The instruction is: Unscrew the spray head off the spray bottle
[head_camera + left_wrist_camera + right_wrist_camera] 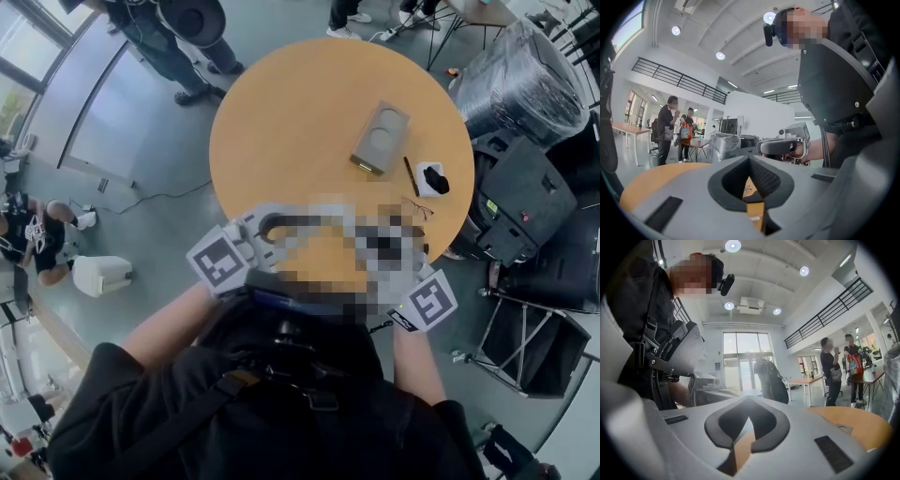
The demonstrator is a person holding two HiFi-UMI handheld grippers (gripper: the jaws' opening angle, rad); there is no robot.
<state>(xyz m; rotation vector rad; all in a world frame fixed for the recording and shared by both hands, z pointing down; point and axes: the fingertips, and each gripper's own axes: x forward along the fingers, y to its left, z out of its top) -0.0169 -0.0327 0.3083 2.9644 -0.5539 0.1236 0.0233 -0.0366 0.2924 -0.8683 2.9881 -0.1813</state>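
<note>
L gripper (750, 160) & R gripper (748, 409) are hovering at desk (281, 112) edge, fingers clenched on nothing; no spray bottle visible, so step's unclear: fits pre-grasp or job done.

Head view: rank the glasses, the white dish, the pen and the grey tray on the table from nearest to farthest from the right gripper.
1. Glasses: by the table's near-right edge, closest to the right gripper.
2. White dish and pen: side by side just beyond; too close to call.
3. Grey tray: farthest, toward the table's middle.
</note>
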